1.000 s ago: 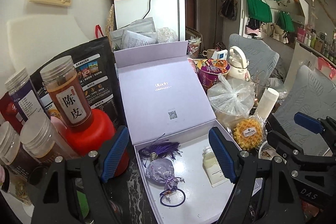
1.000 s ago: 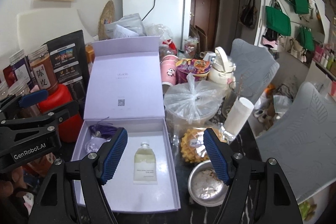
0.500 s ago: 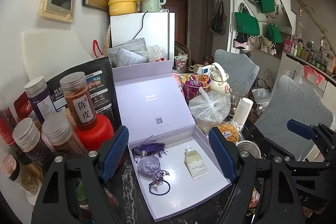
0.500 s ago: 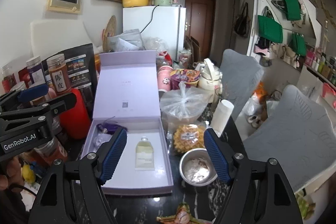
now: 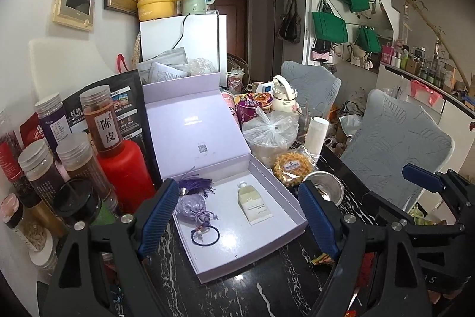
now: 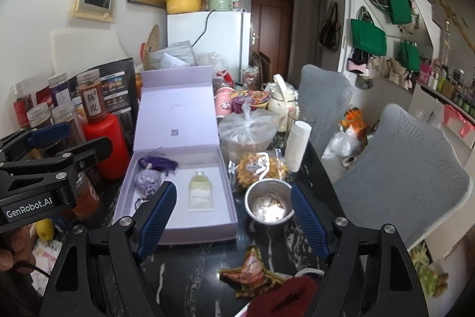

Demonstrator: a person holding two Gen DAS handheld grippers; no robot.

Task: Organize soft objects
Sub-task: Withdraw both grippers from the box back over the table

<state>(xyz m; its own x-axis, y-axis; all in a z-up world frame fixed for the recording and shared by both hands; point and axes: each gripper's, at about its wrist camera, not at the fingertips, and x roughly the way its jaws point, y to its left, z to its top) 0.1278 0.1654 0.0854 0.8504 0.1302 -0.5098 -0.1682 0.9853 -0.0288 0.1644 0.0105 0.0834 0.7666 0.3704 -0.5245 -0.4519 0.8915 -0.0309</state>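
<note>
An open lilac gift box [image 5: 294, 213] [image 6: 207, 232] lies on the black marble table with its lid standing up. Inside are a purple sachet with a tassel [image 5: 190, 205] [image 6: 147, 181], a dark hair tie [image 5: 205, 235] and a flat pale bottle [image 5: 253, 204] [image 6: 200, 195]. My left gripper [image 5: 237, 217] is open and empty, above the box's near edge. My right gripper [image 6: 233, 217] is open and empty, near the box's right front corner. A dark red soft thing [image 6: 282, 297] and a colourful star-shaped packet [image 6: 252, 272] lie below the right gripper.
Jars and a red bottle [image 5: 124, 168] crowd the left of the box. A steel bowl [image 6: 268, 205], a wrapped waffle [image 5: 292, 167], a plastic bag [image 5: 267, 129], a paper roll [image 6: 298, 144] and cups stand right and behind. Grey chairs [image 6: 409, 168] are at the right.
Both grippers have pulled back and up from the box, so more of the table shows. The steel bowl, star packet and red soft thing have come into view. Both stay open.
</note>
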